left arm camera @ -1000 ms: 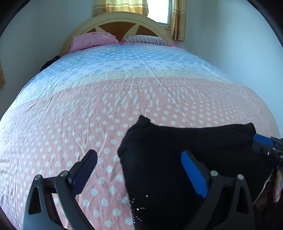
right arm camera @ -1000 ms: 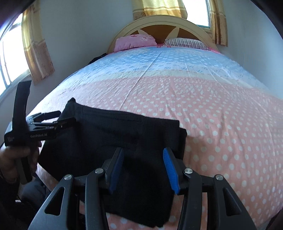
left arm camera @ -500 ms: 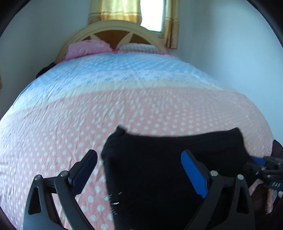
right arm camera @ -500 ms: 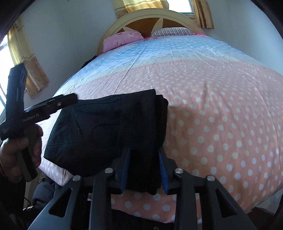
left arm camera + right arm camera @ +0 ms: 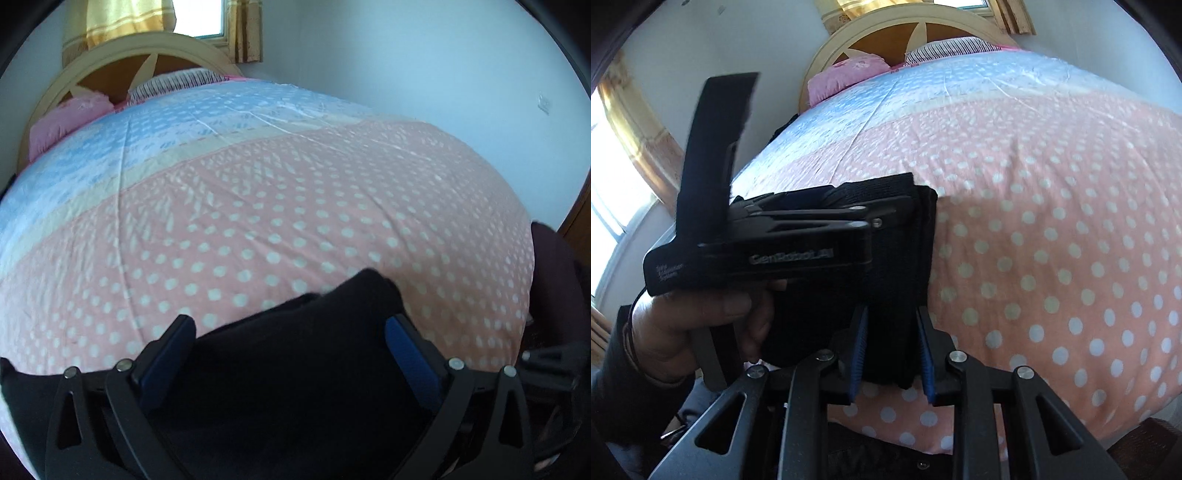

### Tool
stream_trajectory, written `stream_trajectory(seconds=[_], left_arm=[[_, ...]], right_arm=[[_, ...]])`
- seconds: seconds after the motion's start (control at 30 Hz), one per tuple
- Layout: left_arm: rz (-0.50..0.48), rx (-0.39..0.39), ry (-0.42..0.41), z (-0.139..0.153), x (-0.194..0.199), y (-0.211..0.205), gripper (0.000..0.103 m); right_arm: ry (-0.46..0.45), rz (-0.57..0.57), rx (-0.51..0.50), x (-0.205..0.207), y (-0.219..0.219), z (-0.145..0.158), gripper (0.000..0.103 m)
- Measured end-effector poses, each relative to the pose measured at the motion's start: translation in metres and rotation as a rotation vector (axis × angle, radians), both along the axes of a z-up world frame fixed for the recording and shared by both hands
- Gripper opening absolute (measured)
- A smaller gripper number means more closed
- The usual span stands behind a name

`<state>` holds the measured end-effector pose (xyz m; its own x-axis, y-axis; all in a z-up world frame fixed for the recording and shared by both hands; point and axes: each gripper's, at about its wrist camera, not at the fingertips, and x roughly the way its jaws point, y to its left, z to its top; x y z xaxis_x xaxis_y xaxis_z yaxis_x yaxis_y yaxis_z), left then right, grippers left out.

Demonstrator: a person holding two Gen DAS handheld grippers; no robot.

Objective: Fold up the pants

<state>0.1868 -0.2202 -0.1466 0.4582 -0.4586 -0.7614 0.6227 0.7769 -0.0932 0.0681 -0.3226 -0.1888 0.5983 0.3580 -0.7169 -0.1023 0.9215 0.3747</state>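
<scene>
Right wrist view: the black fabric pants (image 5: 897,258) lie folded into a compact stack near the foot of the pink polka-dot bedspread (image 5: 1052,240). The right gripper (image 5: 892,350) pinches the near edge, while the left gripper (image 5: 291,354) is spread wide over the stack, gripping nothing. Probably only final tidying remains.

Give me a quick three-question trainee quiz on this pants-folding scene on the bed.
1. True or false: the left gripper has its jaws wide apart.
2. What is the right gripper clamped on? A) a towel B) the black pants C) a shirt
3. Fill in: the pants lie on a pink bedspread with ____ dots.
Key: 1 true; 2 B; 3 white.
</scene>
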Motion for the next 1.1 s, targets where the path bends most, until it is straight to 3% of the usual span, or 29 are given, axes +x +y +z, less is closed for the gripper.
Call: stream_trajectory(seconds=[0.03,0.17,0.33,0.4,0.5,0.7,0.83,1.1], left_arm=[[0.006,-0.008,0.006,0.0,0.001,0.0,0.103],[0.011,-0.024,-0.005,0.005,-0.005,0.003,0.103],[0.072,-0.141,-0.048,0.04,-0.021,0.063,0.103],[0.118,-0.156,-0.096,0.049,-0.03,0.098,0.103],[0.227,-0.139,-0.144,0.047,-0.036,0.151,0.103],[0.413,-0.239,0.003,0.004,-0.033,0.229,0.103],[0.425,-0.254,0.051,-0.013,-0.028,0.227,0.103],[0.38,-0.178,0.017,-0.024,-0.024,0.204,0.103]], right_arm=[[-0.004,0.005,0.003,0.0,-0.001,0.001,0.029],[-0.043,0.004,-0.022,-0.009,-0.003,0.006,0.052],[-0.079,-0.063,0.022,-0.012,-0.02,0.017,0.055],[-0.09,-0.075,0.036,-0.01,-0.022,0.021,0.062],[-0.103,-0.079,0.074,0.003,-0.021,0.027,0.062],[-0.062,-0.064,0.089,0.032,0.0,0.019,0.062],[-0.036,-0.077,0.074,0.04,0.003,0.002,0.062],[-0.058,-0.073,0.104,0.038,-0.002,-0.003,0.062]])
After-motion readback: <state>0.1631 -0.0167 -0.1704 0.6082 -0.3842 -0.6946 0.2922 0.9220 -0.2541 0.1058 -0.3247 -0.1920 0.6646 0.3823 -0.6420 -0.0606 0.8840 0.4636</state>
